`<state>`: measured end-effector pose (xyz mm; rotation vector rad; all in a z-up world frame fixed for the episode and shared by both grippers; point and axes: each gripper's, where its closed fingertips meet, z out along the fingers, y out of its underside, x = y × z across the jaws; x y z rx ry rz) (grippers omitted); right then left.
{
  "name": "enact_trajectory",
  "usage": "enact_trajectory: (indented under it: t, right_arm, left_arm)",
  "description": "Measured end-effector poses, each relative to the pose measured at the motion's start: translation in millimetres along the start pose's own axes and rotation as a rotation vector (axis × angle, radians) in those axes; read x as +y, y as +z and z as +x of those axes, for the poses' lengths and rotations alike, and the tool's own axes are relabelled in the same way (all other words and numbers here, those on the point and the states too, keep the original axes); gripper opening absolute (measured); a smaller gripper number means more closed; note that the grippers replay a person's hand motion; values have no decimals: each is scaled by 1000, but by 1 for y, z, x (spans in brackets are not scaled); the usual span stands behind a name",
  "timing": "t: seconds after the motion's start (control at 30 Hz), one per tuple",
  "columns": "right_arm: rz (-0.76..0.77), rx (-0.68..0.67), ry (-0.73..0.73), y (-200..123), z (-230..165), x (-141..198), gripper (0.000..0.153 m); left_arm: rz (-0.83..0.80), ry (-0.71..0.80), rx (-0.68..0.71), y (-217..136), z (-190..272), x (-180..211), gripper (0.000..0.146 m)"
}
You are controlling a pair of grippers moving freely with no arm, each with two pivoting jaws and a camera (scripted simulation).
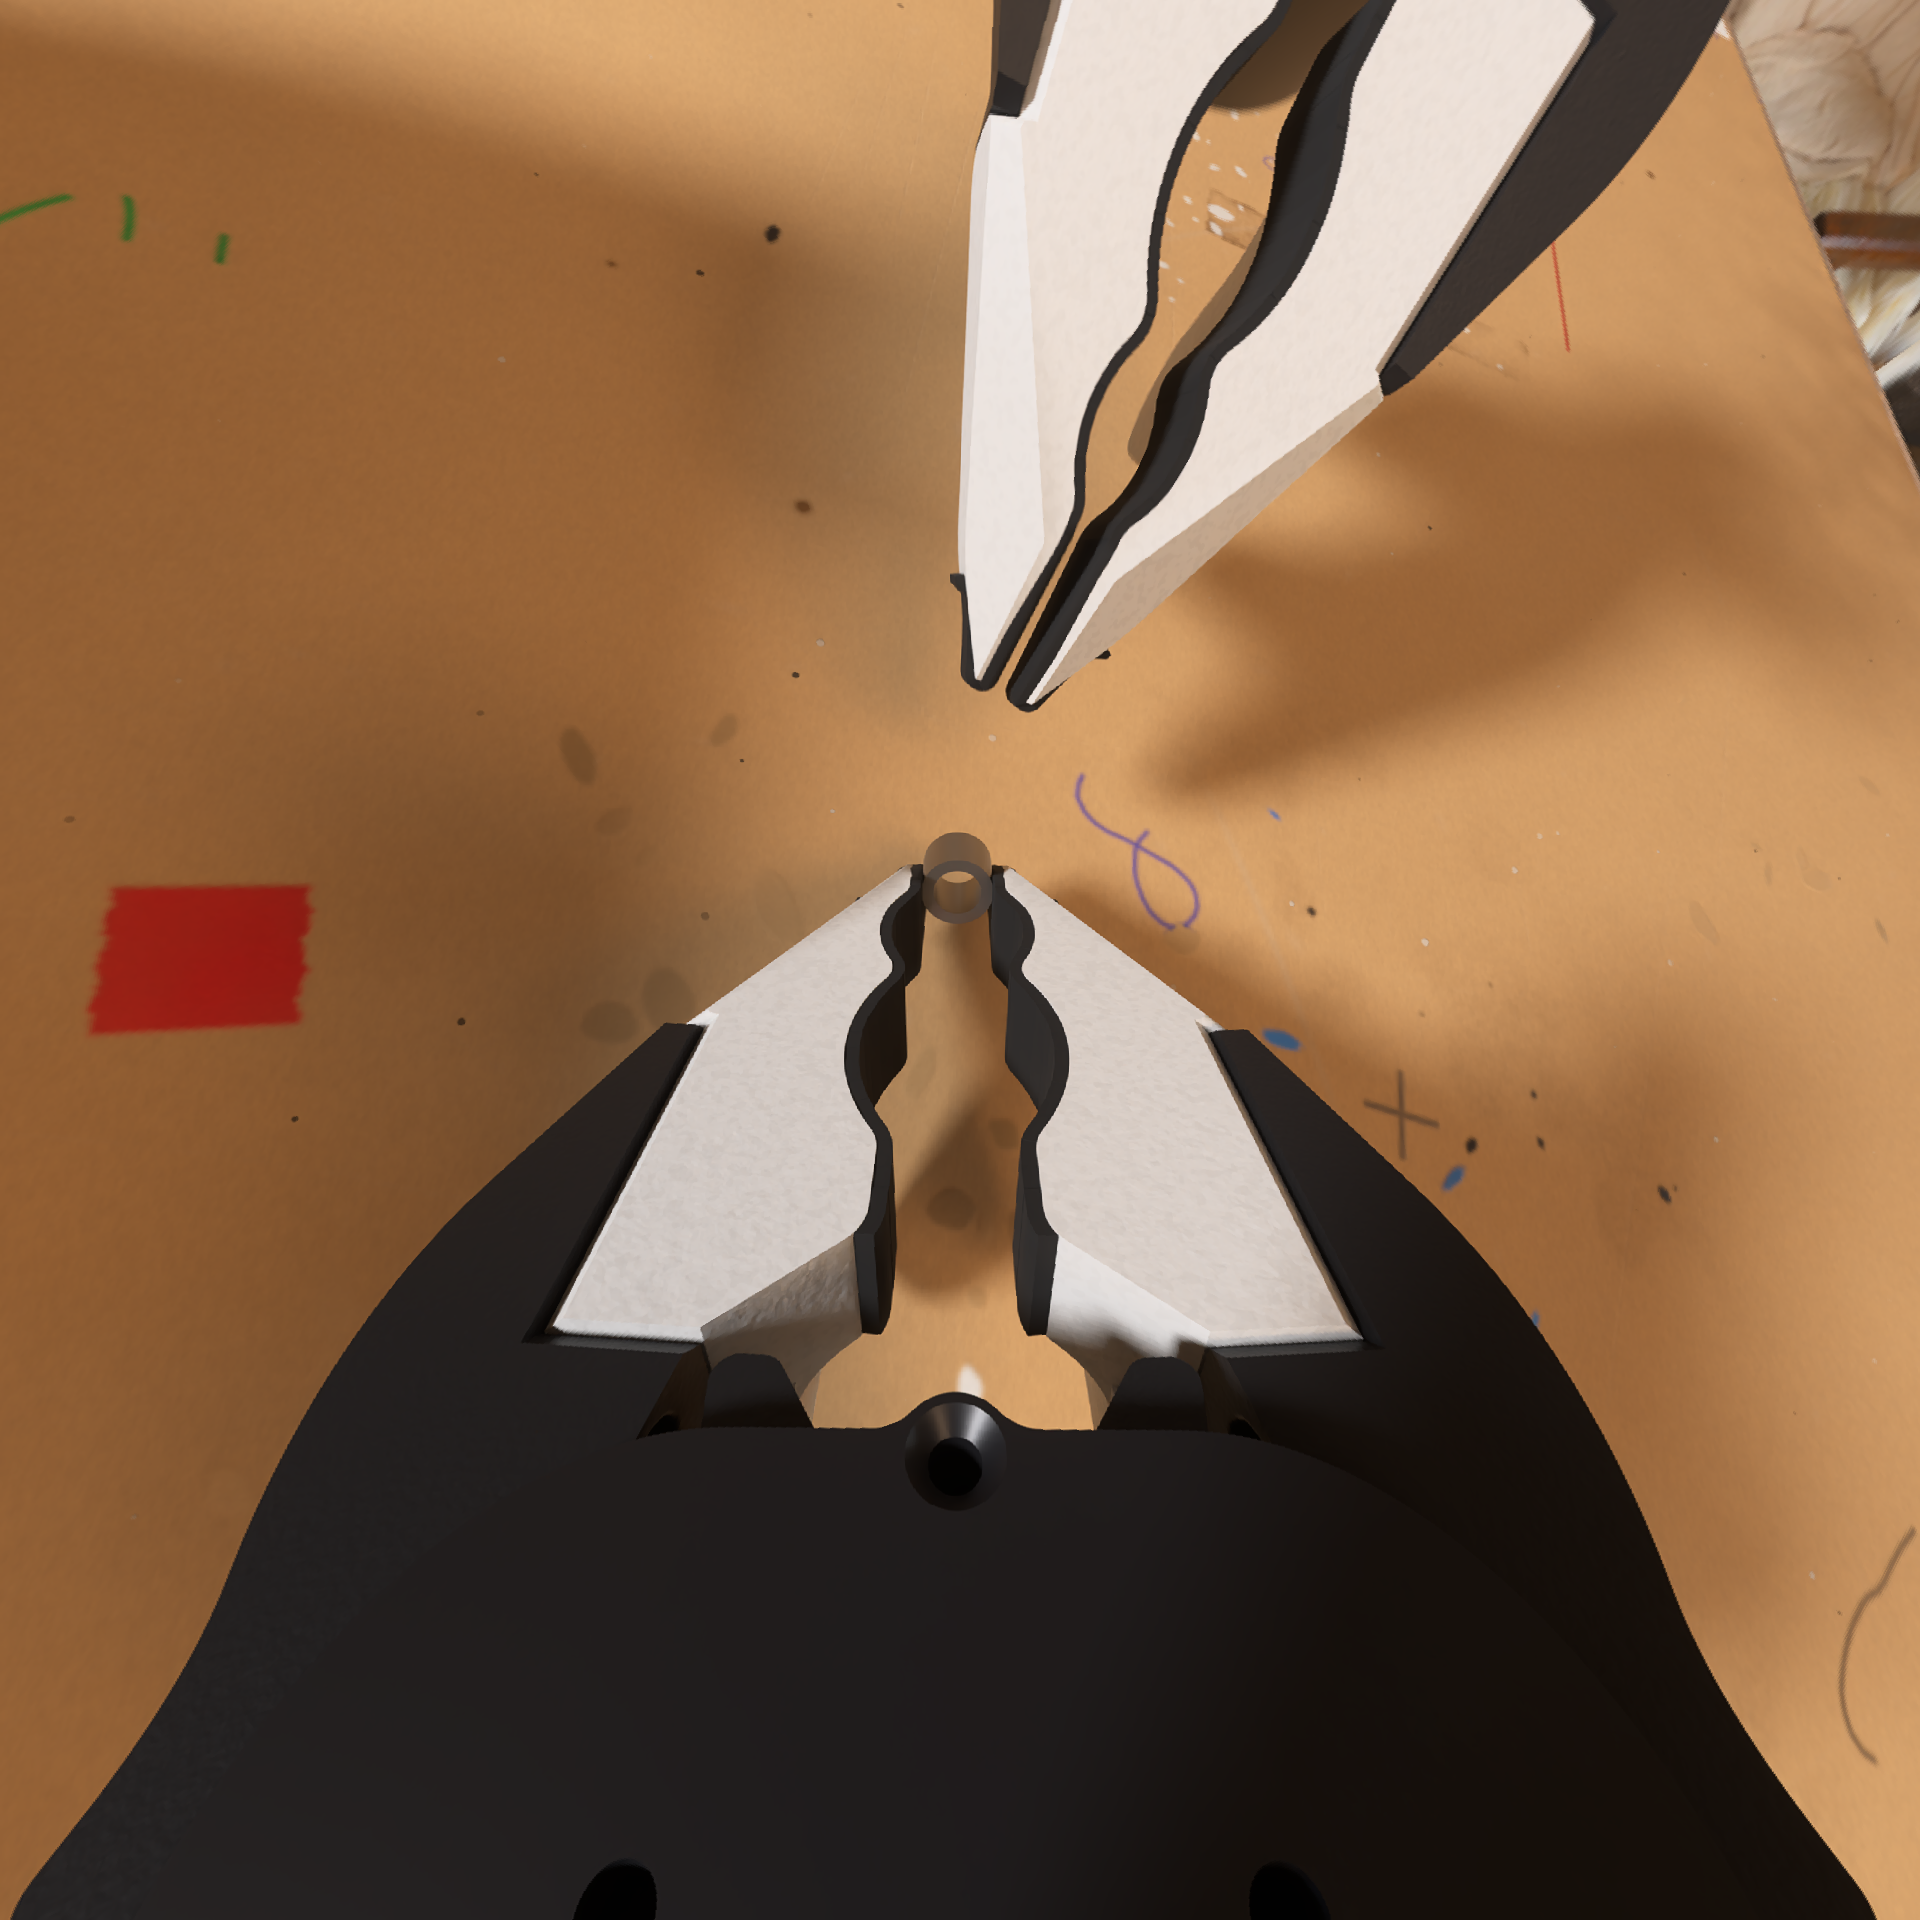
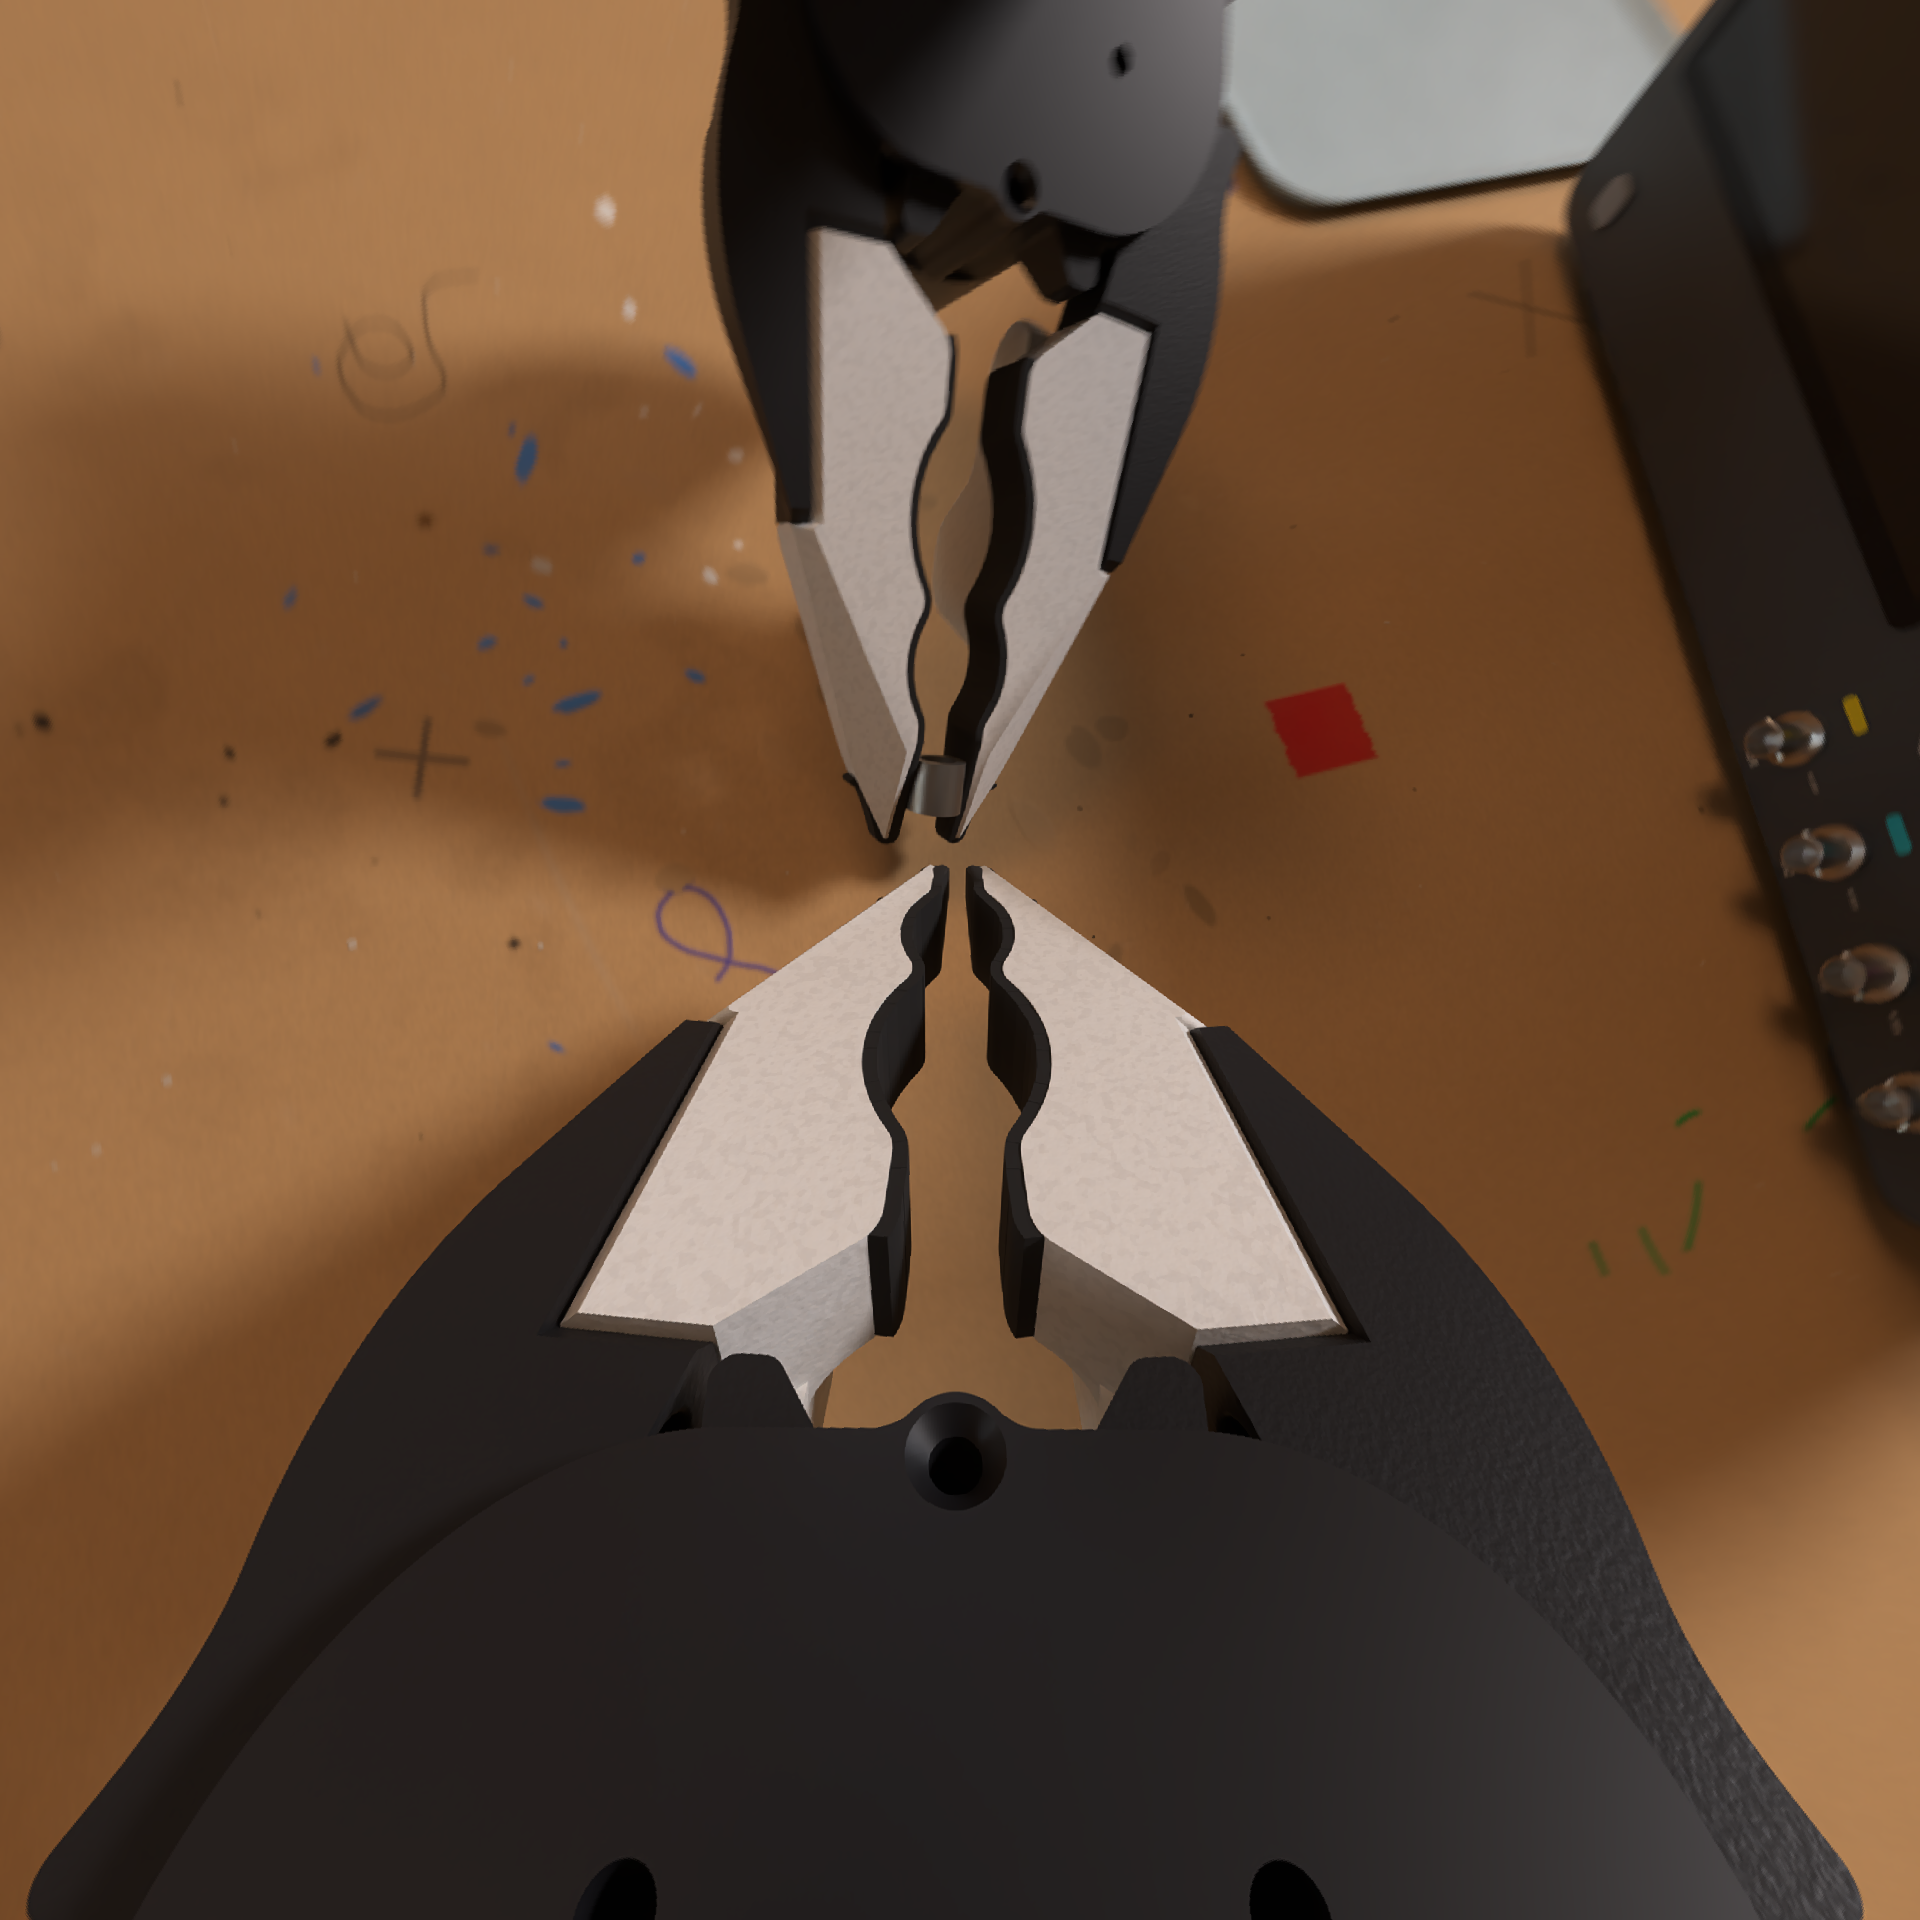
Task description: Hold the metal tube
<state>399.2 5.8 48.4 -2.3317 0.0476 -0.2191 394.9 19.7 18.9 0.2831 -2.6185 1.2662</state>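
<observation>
A short grey metal tube sits clamped between the fingertips of my left gripper, its open end facing the camera. My left gripper is shut on it, above the brown table. In the right wrist view the same tube shows between the tips of the left gripper, which points toward me. My right gripper is shut with nothing between its tips, just in front of the left gripper's tips. In the left wrist view the right gripper comes in from the top, a short way beyond the tube.
The brown tabletop carries a red square patch, pen marks and paint specks. A black panel with several toggle switches lies at the right, and a pale grey tray at the back right. The table edge runs at the right.
</observation>
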Motion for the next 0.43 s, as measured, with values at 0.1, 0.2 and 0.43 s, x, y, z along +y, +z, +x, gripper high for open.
enact_trajectory:
  t: [0.1, 0.2, 0.43]
  right_arm:
    - [-135, -47, -79, 4, 0, 1, 4]
    - [-247, -132, -187, 7, -1, 1, 7]
    - [-504, -303, -388, 14, 2, 4, 4]
  left_arm:
    - [0, -1, 1, 0, 0, 0, 11]
    - [-2, -1, 4, 0, 0, 0, 11]
    - [-5, 6, 10, 0, 1, 0, 11]
